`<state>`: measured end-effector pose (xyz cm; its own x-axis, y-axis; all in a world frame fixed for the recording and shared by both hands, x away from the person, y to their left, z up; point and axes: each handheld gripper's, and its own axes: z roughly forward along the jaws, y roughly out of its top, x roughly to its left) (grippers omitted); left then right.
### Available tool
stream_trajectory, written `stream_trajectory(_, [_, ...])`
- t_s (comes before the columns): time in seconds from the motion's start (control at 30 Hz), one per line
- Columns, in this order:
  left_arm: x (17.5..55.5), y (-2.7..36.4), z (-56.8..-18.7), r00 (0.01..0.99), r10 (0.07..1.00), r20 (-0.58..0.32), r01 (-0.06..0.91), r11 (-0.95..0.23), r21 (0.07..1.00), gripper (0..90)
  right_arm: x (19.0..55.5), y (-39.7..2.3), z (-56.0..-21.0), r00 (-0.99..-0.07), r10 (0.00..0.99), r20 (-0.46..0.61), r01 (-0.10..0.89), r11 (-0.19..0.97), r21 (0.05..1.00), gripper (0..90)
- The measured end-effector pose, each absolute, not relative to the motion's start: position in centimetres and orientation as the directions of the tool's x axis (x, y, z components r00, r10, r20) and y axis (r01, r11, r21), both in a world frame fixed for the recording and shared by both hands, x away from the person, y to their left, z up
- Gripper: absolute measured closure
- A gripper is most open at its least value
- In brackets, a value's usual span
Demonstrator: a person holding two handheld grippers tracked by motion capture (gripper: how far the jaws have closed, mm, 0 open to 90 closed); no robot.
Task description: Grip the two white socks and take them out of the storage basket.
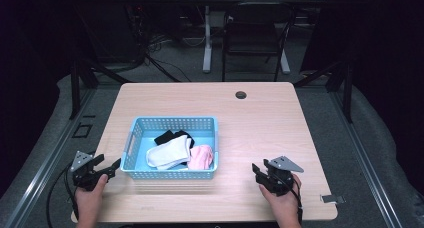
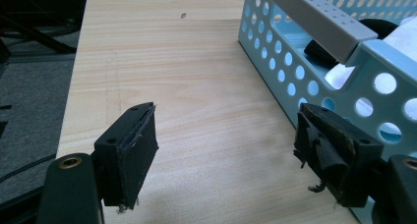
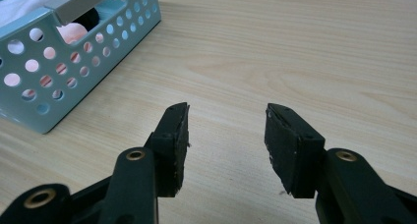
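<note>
Light-blue perforated basket (image 1: 172, 124) sat left of centre on the wooden table (image 1: 260, 118), containing white (image 1: 169, 152), pink (image 1: 202, 157) and black socks (image 1: 167, 136). Left gripper (image 1: 111, 169) (lower left, jaws spread) sat just beside the basket; right gripper (image 1: 257, 171), lower right, was likewise spread, gripping nothing.
</note>
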<state>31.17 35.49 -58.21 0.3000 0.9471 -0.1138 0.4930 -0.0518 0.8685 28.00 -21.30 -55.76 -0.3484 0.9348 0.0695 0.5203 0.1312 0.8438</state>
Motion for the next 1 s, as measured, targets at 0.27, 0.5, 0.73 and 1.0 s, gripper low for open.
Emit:
stream_trajectory(0.27, [31.2, 35.5, -58.2, 0.302, 0.946, -0.116, 0.492, -0.051, 0.869, 23.8, 28.0, -21.2, -55.7, -0.345, 0.936, 0.075, 0.517, 0.122, 0.847, 51.3])
stream_trajectory(0.5, [31.1, 35.5, -58.1, 0.303, 0.946, -0.117, 0.489, -0.049, 0.871, 23.8, 27.9, -21.1, -55.7, -0.350, 0.934, 0.068, 0.520, 0.133, 0.844, 51.3])
stream_trajectory(0.73, [31.0, 35.5, -58.1, 0.304, 0.945, -0.121, 0.490, -0.047, 0.870, 23.8, 27.7, -21.0, -55.4, -0.347, 0.934, 0.080, 0.521, 0.121, 0.845, 51.2])
stream_trajectory(1.0, [31.0, 35.5, -58.1, 0.304, 0.944, -0.124, 0.480, -0.039, 0.876, 23.8, 27.8, -20.1, -54.7, -0.361, 0.931, 0.057, 0.519, 0.150, 0.841, 50.8])
